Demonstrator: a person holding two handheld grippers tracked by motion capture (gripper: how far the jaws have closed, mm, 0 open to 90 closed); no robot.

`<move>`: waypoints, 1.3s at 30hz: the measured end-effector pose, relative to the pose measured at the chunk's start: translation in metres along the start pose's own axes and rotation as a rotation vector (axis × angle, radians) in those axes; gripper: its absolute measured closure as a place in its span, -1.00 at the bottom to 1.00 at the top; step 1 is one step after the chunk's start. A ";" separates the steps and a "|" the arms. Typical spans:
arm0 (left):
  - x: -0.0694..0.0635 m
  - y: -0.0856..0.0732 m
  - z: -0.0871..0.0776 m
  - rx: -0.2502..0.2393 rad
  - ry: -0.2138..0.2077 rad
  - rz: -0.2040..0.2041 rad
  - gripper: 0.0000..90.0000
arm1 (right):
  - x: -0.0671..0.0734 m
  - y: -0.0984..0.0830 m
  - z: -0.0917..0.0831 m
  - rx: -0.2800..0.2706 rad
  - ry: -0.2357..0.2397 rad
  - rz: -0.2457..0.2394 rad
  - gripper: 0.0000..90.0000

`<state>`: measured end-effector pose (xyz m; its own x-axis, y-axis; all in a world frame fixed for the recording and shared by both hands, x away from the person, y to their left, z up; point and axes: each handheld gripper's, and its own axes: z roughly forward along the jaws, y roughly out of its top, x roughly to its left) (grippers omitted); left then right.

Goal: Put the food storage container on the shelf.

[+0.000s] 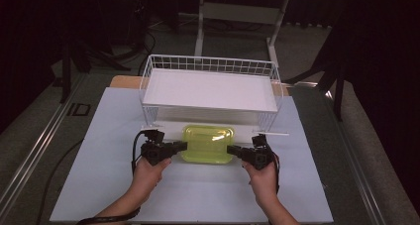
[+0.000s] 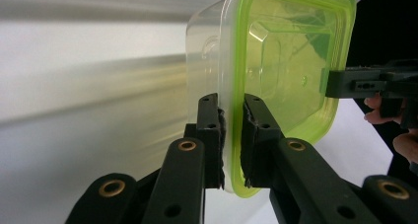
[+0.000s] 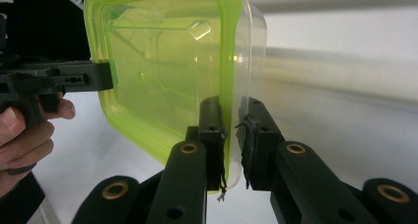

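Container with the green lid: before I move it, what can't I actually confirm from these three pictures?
- Contents: in both gripper views the container looks clear, but glare and tint on the green lid prevent certainty.
- Lid seal: the left gripper and right gripper cover the rim where they clamp.
- Clearance under the wire shelf: in the high view the shelf hides the space beneath.
- Table background: blurred in both gripper views.

High view above your near edge of the table (image 1: 114, 195), looking forward and down, your left gripper view close along its jaws, your right gripper view likewise close, facing it, all three sharing the green-lidded container (image 1: 208, 143) (image 2: 291, 61) (image 3: 162, 61).
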<state>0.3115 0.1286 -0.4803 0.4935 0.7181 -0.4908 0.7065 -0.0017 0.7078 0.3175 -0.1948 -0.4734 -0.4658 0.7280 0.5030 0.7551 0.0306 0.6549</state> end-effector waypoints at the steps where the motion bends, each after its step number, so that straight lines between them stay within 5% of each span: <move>1: 0.001 0.001 0.002 -0.012 0.000 0.009 0.80 | -0.001 0.001 0.001 -0.007 0.001 0.001 0.80; 7: 0.009 0.009 0.013 -0.032 0.007 0.022 0.80 | -0.009 0.006 0.008 -0.042 -0.017 0.002 0.80; 24: 0.036 0.019 0.044 -0.019 0.046 -0.058 0.79 | -0.031 0.015 0.041 -0.072 -0.071 0.055 0.79; 34: 0.041 0.022 0.050 -0.020 0.041 -0.094 0.78 | -0.036 0.022 0.049 -0.088 -0.082 0.062 0.77; 39: 0.041 0.023 0.053 -0.034 0.041 -0.076 0.65 | -0.036 0.023 0.050 -0.098 -0.094 0.053 0.74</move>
<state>0.3747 0.1209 -0.5115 0.4173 0.7432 -0.5231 0.7231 0.0771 0.6864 0.3751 -0.1857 -0.5047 -0.3781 0.7876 0.4865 0.7267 -0.0730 0.6830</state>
